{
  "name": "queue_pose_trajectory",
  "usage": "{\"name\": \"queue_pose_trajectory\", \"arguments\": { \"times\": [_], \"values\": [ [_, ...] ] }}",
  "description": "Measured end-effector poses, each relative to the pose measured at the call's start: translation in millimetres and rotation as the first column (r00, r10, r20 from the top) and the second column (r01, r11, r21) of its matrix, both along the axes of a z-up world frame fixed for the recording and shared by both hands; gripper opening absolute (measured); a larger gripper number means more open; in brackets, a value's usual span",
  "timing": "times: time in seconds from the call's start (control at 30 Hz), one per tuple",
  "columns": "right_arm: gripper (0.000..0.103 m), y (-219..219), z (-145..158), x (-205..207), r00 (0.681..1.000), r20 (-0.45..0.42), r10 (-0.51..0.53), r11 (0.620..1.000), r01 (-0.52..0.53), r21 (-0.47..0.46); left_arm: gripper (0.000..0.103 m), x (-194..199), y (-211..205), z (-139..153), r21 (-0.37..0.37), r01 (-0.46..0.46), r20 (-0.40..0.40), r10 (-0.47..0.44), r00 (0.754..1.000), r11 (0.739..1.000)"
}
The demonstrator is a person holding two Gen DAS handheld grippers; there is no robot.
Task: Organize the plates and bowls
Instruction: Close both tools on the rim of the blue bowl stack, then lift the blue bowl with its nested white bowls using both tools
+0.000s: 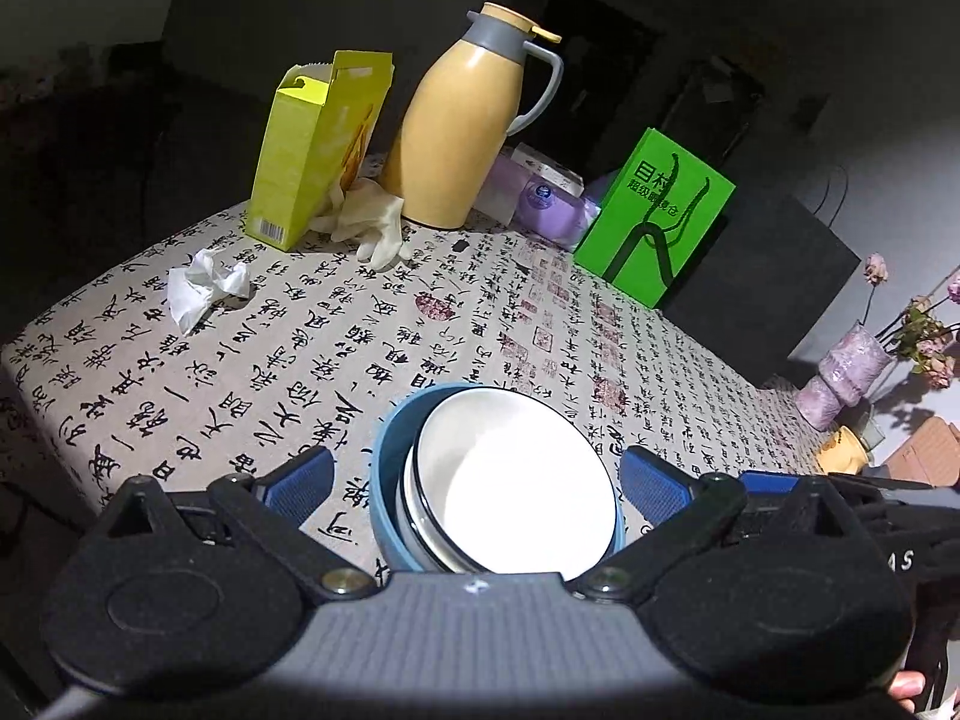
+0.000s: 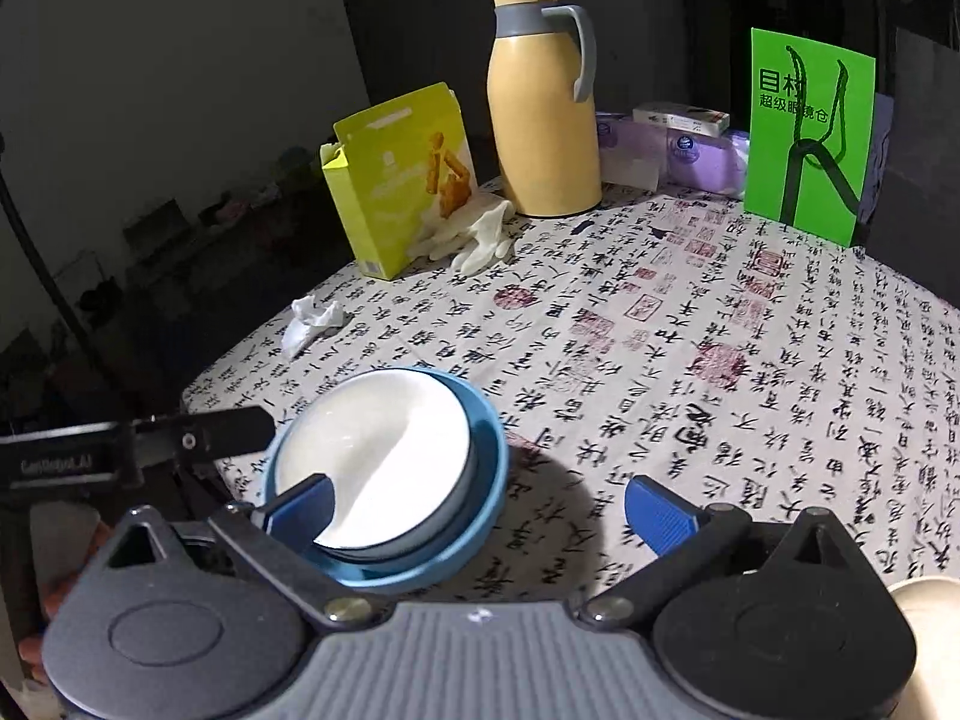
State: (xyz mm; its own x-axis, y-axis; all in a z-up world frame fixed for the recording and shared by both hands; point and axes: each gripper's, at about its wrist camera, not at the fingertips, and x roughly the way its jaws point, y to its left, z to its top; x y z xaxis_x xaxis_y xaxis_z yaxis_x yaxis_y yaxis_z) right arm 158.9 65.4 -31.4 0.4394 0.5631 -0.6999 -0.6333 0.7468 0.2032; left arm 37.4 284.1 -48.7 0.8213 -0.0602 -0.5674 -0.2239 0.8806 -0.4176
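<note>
Left wrist view: white bowls point(image 1: 510, 480) sit stacked inside a blue bowl point(image 1: 384, 480) on the worktop point(image 1: 300, 348), between the left gripper's point(image 1: 474, 480) spread fingers; the right gripper point(image 2: 480, 507) is also open.

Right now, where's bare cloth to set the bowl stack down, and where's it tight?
Bare cloth: the wide middle band between the bowl stack and the back row, and the right side in front of the green box. Crowded: the far edge, where yellow carton, gloves, thermos and purple packs sit close together. A crumpled tissue lies at the left edge.
</note>
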Motion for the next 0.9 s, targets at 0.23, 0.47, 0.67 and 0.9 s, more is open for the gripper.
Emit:
{"name": "queue_pose_trajectory", "arguments": {
  "times": [0.23, 0.47, 0.67, 0.9],
  "values": [
    [0.103, 10.4, -1.8, -4.3, 0.998, -0.058, -0.038, 0.999, 0.040, 0.035, 0.103, -1.2, 12.6, -9.4, -0.035, 0.024, 0.002, -0.024, 1.000, 0.999],
    [0.103, 13.4, -23.8, 0.8, 0.982, -0.163, -0.092, 0.991, 0.105, 0.078, 0.103, 4.2, 21.3, -20.9, -0.047, 0.056, -0.037, -0.057, 0.998, 0.997],
    [0.103, 23.5, -45.1, 3.6, 0.971, -0.213, -0.111, 0.988, 0.131, 0.080, 0.103, 16.4, 35.3, -27.1, -0.055, 0.041, -0.049, -0.043, 0.998, 0.998],
    [0.103, 35.3, -64.8, 11.4, 0.960, -0.242, -0.139, 0.987, 0.153, 0.040, 0.103, 39.8, 39.4, -49.2, -0.076, 0.069, -0.147, -0.079, 0.986, 0.995]
  ]
}}
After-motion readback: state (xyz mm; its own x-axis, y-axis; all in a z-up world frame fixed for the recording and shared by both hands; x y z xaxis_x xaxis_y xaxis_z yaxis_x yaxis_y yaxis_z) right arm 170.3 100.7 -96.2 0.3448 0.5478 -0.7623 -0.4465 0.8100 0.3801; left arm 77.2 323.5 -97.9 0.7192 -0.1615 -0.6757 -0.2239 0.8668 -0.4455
